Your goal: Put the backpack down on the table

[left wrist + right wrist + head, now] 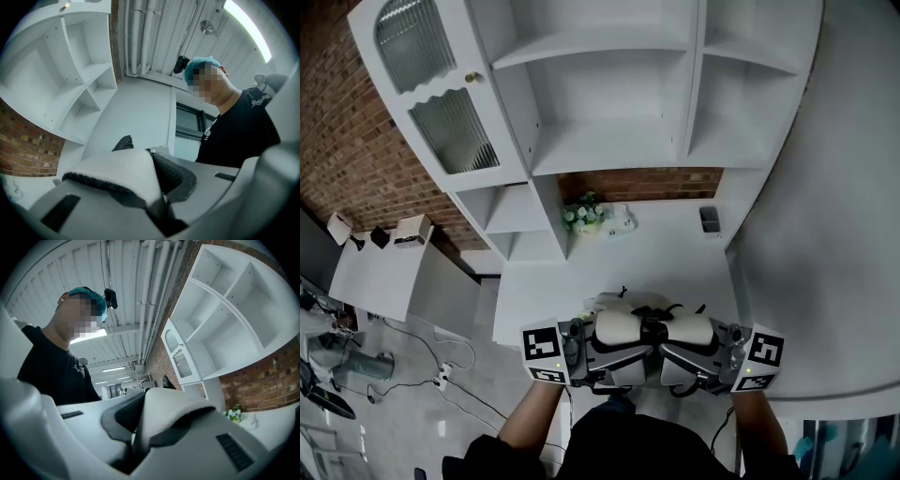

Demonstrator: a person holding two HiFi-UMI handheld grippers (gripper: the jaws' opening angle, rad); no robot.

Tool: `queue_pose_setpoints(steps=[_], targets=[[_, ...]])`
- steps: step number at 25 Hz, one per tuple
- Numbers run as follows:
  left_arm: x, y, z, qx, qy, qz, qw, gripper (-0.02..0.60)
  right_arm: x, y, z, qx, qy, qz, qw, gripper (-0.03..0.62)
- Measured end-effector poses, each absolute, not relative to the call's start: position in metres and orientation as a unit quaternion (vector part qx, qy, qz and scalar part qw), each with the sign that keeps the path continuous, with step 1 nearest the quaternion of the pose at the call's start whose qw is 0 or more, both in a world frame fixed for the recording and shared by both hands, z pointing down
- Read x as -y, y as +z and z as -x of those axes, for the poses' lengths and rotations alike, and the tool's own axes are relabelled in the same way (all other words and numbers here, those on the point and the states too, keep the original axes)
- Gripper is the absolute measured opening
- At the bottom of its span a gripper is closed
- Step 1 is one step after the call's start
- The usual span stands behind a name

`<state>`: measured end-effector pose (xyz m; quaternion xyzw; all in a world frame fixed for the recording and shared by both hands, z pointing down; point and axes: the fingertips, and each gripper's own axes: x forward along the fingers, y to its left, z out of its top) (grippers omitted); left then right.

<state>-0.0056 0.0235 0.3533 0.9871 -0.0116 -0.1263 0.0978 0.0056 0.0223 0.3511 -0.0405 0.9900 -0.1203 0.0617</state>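
Note:
A cream-white backpack (623,302) with black trim hangs over the front edge of the white table (675,258). Each of its two padded shoulder straps is gripped. My left gripper (598,354) is shut on the left strap (619,328). My right gripper (694,356) is shut on the right strap (689,330). In the left gripper view the white strap (117,173) with its black mesh underside is pinched in the left gripper (154,206). The right gripper view shows the other strap (164,418) clamped in the right gripper (136,446). The bag's body is mostly hidden beneath the grippers.
At the table's back stand a small bunch of flowers (581,216), a white object (623,223) and a small dark container (710,220). A white shelf unit (609,94) rises behind. A lower side table (375,272) with boxes stands at left, with cables (441,375) on the floor.

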Motion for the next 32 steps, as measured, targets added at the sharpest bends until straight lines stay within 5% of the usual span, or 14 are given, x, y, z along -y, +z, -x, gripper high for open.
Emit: queue_pose_setpoints(steps=[32], targets=[[0.047, 0.335, 0.039, -0.035, -0.120, -0.987, 0.100, 0.052, 0.052, 0.329, 0.029, -0.989, -0.094, 0.075, 0.089, 0.043]])
